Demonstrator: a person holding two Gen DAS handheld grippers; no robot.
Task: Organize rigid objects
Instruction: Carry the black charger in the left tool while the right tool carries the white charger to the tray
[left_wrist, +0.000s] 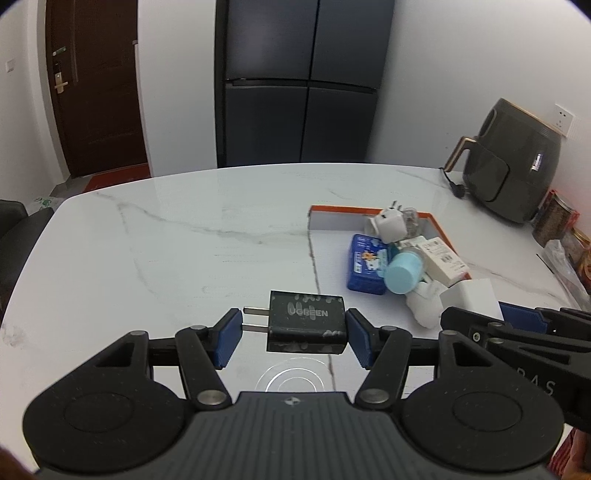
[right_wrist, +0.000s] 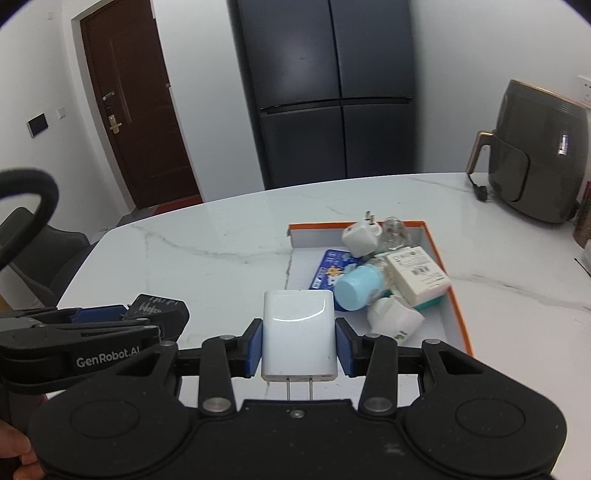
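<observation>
Meanwhile the left gripper (left_wrist: 293, 336) pinched a black charger (left_wrist: 307, 322) by its 2 ends, while the right gripper (right_wrist: 298, 347) clamped a white charger (right_wrist: 298, 336) near the orange-rimmed tray (right_wrist: 460, 321)

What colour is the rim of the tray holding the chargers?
Orange. The tray rim shows best in the right wrist view.

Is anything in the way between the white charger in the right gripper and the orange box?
No obstacle on the table between the white charger and the orange box. But the box's near end is crowded: a light blue cup and white plug adapter.
</observation>
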